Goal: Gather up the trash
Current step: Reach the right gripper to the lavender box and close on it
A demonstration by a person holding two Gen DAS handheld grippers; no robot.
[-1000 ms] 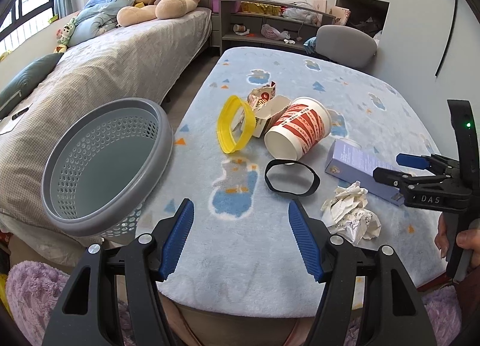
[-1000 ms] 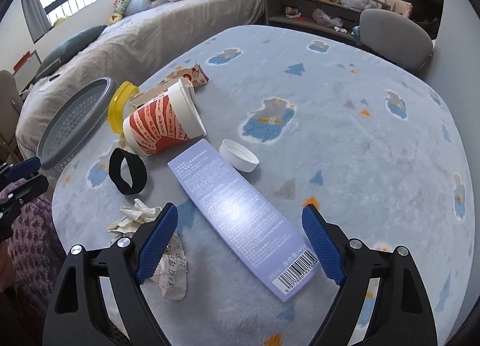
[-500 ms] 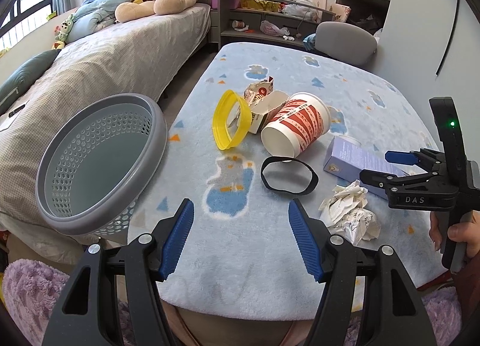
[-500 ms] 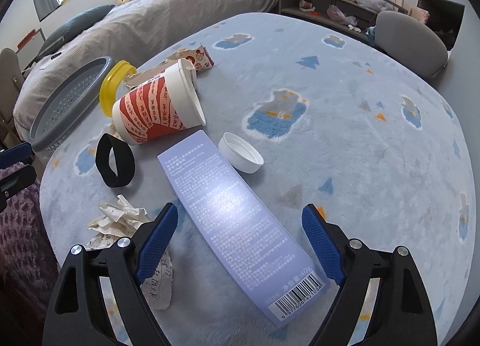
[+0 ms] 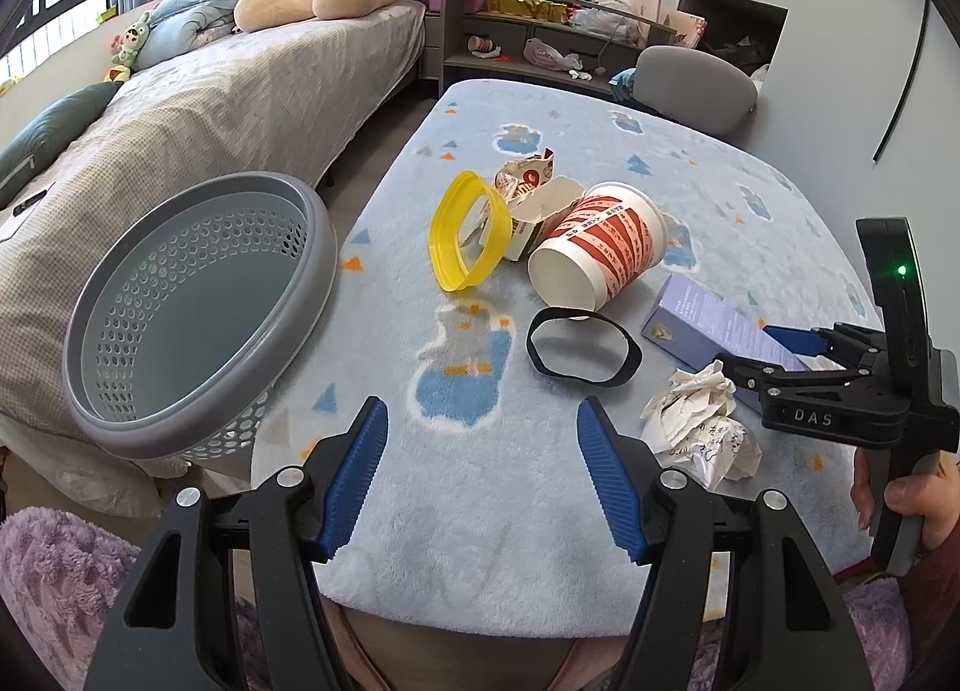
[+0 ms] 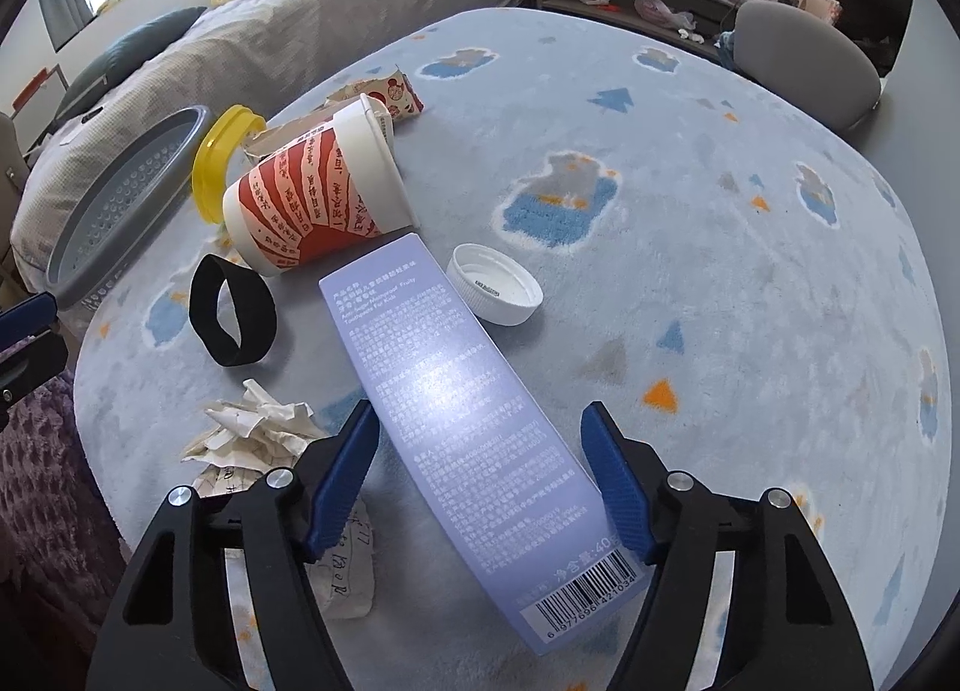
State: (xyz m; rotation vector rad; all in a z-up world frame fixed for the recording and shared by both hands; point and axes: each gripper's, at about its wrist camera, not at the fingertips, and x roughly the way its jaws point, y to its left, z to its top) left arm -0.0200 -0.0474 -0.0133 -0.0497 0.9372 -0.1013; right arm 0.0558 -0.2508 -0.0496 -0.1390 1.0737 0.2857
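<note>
My right hand-held gripper point(image 6: 480, 475) straddles the near end of the lilac toothpaste box point(image 6: 462, 421) on the worktop point(image 6: 750, 283), and its jaws are closing around the box; the blue pads do not seem to touch the cardboard yet, though the lens makes that gap hard to judge. My left hand-held gripper point(image 5: 483, 475) hangs spread over bare fleece, nothing between its pads. Beyond it lie a black band point(image 5: 583, 347), a crumpled paper wad point(image 5: 702, 427), a tipped red-and-white cup point(image 5: 600, 259) and a yellow ring point(image 5: 468, 238). A white cap point(image 6: 495, 283) sits just beside the box. The grey basket point(image 5: 198, 307) stands at the worktop's left edge.
</note>
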